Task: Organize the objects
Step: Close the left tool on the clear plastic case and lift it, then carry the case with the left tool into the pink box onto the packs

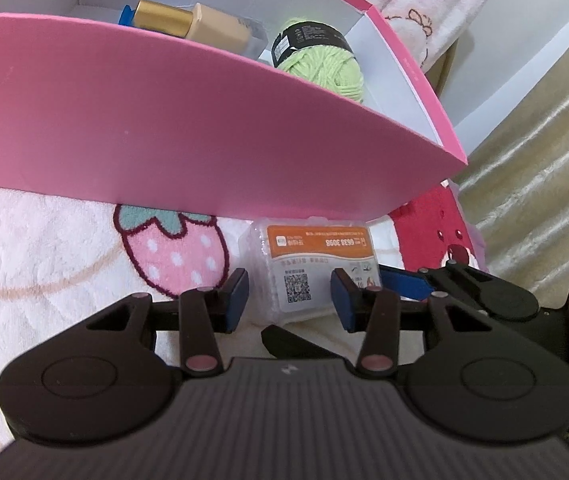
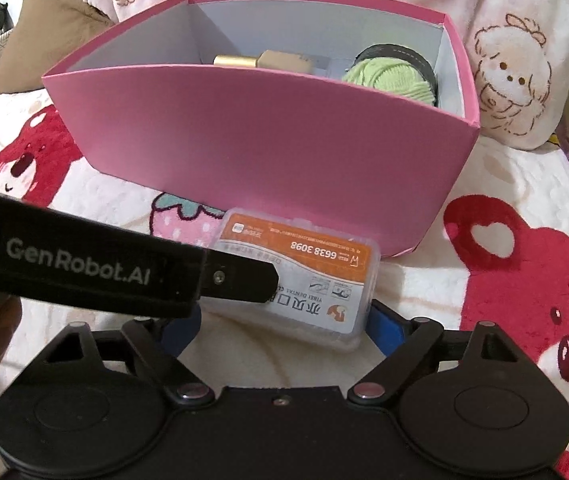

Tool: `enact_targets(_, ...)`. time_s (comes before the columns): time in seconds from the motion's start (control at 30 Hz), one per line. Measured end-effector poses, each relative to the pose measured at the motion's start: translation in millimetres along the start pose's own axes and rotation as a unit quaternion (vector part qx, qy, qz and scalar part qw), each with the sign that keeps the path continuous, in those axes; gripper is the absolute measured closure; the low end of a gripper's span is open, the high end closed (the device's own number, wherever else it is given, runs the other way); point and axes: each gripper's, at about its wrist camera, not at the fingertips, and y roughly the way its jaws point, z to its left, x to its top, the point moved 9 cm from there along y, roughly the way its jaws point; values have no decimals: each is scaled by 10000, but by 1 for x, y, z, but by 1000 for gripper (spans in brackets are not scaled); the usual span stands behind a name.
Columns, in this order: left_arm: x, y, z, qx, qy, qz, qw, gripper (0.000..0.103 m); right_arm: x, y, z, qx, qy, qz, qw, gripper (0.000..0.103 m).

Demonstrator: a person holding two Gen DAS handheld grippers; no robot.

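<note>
A clear plastic floss-pick box (image 1: 308,268) with an orange and white label lies on the blanket just in front of a pink cardboard box (image 1: 188,128). My left gripper (image 1: 290,300) is open, its blue pads on either side of the plastic box's near end, not pressing it. In the right wrist view the plastic box (image 2: 304,276) lies between my right gripper's (image 2: 284,326) open blue pads; the left gripper's finger (image 2: 236,278) crosses over it. The pink box (image 2: 268,128) holds a beige bottle (image 2: 280,60) with a gold cap and a green yarn ball (image 2: 392,76).
A plush pink and white blanket (image 2: 484,208) with strawberries and red bears covers the surface. A bear-print pillow (image 2: 512,64) lies behind the box at right. A brown cushion (image 2: 44,32) sits at back left. A white wall edge and curtain (image 1: 544,120) stand right.
</note>
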Motion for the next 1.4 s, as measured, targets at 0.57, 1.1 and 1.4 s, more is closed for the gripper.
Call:
enact_targets(0.57, -17, -93, -32, -145, 301, 34, 9994, 59, -2, -94, 41, 281, 133, -561, 9979, 12)
enact_targets(1.1, 13, -179, -46, -142, 440, -418, 9981, 59, 45, -165, 82, 154, -601, -1314, 9894, 23)
enact_targets(1.4, 77, -195, -63, 304, 751, -402, 9959, 58, 107, -172, 70, 303, -400, -1320, 9900, 24)
